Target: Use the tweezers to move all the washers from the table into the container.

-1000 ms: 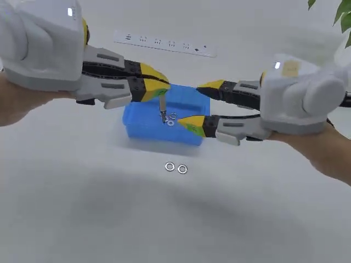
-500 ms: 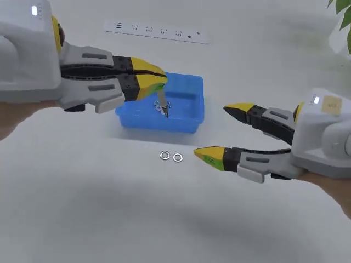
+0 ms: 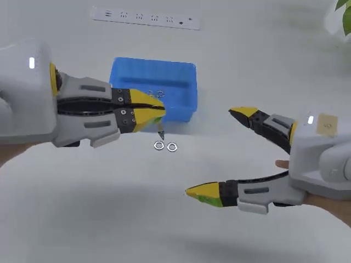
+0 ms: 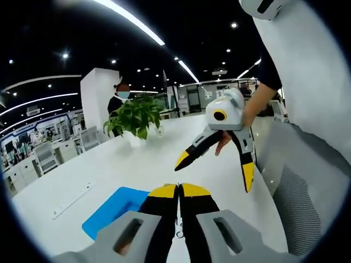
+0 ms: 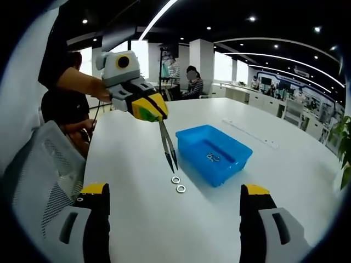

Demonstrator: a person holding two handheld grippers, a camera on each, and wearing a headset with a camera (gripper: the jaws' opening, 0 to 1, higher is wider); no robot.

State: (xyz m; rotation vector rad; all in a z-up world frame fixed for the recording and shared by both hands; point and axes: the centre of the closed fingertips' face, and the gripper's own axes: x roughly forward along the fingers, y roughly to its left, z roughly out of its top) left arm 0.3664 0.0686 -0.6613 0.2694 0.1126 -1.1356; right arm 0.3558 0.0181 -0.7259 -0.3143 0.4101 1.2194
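Nearest the person, low over the white counter (image 3: pixel 98 219), the right gripper (image 3: pixel 211 152) hangs with its jaws spread wide and nothing between them. A second ago those jaws sat either side of the container's right end. Now they are drawn back, well apart from it.

Further out on the left, the left gripper (image 3: pixel 160 111) has its yellow-tipped jaws pressed together on the tweezers (image 3: pixel 160 133), which point down from them. From the right gripper view, the tweezers (image 5: pixel 167 143) slant down with their tips close together, just above the counter. Earlier those tips were over the inside of the container; now they have come out in front of it, just beside the nearer of the two washers (image 3: pixel 165 146) lying side by side on the counter. Whether the tips touch that washer I cannot tell.

Just behind the pair stands the blue container (image 3: pixel 181 87), with a few more washers (image 5: pixel 213 158) lying inside it. Beyond it a white power strip (image 3: pixel 145 17) lies along the counter, and a leafy plant (image 3: pixel 344 13) shows at the far right corner.
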